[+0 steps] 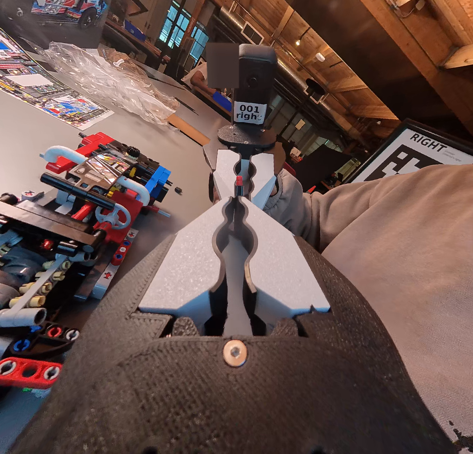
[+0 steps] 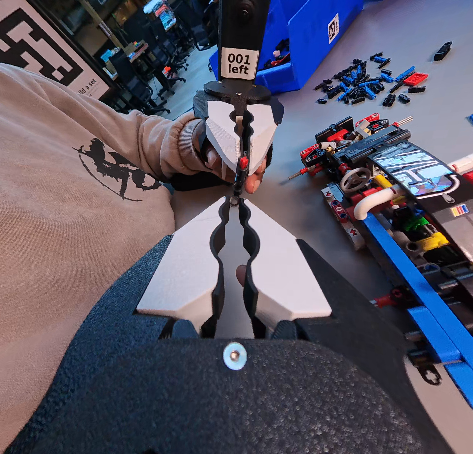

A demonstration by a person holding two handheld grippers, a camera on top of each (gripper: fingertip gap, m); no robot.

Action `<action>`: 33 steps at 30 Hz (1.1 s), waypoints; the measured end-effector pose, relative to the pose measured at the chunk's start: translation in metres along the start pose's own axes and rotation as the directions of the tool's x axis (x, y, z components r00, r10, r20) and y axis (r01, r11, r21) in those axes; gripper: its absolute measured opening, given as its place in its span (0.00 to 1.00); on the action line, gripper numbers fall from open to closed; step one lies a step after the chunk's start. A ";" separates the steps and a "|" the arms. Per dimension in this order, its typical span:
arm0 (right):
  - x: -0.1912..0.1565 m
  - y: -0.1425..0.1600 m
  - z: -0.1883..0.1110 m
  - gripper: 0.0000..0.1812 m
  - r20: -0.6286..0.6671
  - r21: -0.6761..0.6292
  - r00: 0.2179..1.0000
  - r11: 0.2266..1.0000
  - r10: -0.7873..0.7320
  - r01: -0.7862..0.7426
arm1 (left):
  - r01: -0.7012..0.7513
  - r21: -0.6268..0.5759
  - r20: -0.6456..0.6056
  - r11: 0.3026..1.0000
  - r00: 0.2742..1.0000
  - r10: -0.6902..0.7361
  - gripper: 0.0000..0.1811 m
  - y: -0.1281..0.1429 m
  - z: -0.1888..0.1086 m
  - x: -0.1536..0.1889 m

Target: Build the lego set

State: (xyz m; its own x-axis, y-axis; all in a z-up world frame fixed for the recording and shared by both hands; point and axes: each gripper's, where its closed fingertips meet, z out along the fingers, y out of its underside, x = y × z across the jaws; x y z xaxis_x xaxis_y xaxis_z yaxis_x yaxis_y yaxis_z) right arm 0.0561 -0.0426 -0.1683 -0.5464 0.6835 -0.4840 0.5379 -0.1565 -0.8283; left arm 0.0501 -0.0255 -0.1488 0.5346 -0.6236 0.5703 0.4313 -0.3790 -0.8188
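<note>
My left gripper (image 1: 236, 199) is shut on a thin black Lego beam with a red pin at its top (image 1: 239, 183), held upright in the air. It also shows in the right wrist view (image 2: 243, 171), with the beam (image 2: 240, 178) hanging below its tips. My right gripper (image 2: 234, 203) faces it tip to tip and is shut on a small dark ring (image 2: 234, 200), right at the beam's lower end. The part-built Lego car (image 1: 76, 211) lies on the grey table; it also shows in the right wrist view (image 2: 396, 185).
A pile of loose black, blue and red pieces (image 2: 363, 85) lies beyond the car, with blue bins (image 2: 307, 32) behind. A sticker sheet (image 1: 38, 83), crumpled plastic bags (image 1: 107, 80) and the set's box (image 1: 51, 3) are farther off. The person's beige sleeve (image 1: 384, 224) is close by. Only a small space, under 4 cm, lies between the two pairs of fingers.
</note>
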 end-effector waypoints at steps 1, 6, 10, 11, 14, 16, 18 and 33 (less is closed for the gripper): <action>0.000 0.000 0.000 0.02 -0.001 0.000 1.000 1.000 -0.001 0.001 | -0.002 -0.002 0.003 1.000 1.000 0.002 0.00 0.001 0.000 0.000; 0.000 -0.001 0.001 0.02 -0.006 0.032 1.000 0.999 -0.031 0.031 | -0.017 0.001 0.013 1.000 1.000 0.017 0.00 0.001 0.001 0.000; -0.002 -0.012 0.004 0.02 0.017 0.147 1.000 0.989 0.009 -0.011 | -0.005 0.073 -0.010 0.997 1.000 0.006 0.00 -0.009 -0.002 0.003; -0.004 -0.016 0.005 0.02 0.036 0.188 0.999 0.982 0.028 -0.034 | 0.000 0.098 -0.019 0.995 1.000 0.002 0.00 -0.012 -0.003 0.004; -0.009 -0.031 0.006 0.02 0.058 0.306 0.997 0.950 0.051 -0.066 | 0.023 0.200 -0.049 0.979 0.999 -0.014 0.00 -0.027 -0.006 0.010; -0.011 -0.041 0.006 0.02 0.065 0.372 0.996 0.925 0.056 -0.076 | 0.026 0.256 -0.061 0.966 0.998 -0.011 0.00 -0.036 -0.008 0.014; -0.014 -0.049 0.004 0.02 0.065 0.428 0.997 0.901 0.050 -0.073 | 0.046 0.306 -0.075 0.951 0.997 -0.024 0.00 -0.044 -0.009 0.017; -0.019 -0.062 0.002 0.02 0.023 0.552 0.999 0.833 0.032 -0.040 | 0.112 0.391 -0.115 0.913 0.991 -0.072 0.00 -0.054 -0.010 0.021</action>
State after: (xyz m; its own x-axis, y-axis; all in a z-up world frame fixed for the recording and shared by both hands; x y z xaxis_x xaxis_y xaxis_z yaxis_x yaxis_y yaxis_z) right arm 0.0317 -0.0472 -0.1084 -0.5439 0.6612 -0.5167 0.1153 -0.5510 -0.8265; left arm 0.0307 -0.0251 -0.0937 0.4150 -0.6689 0.6166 0.7381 -0.1487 -0.6581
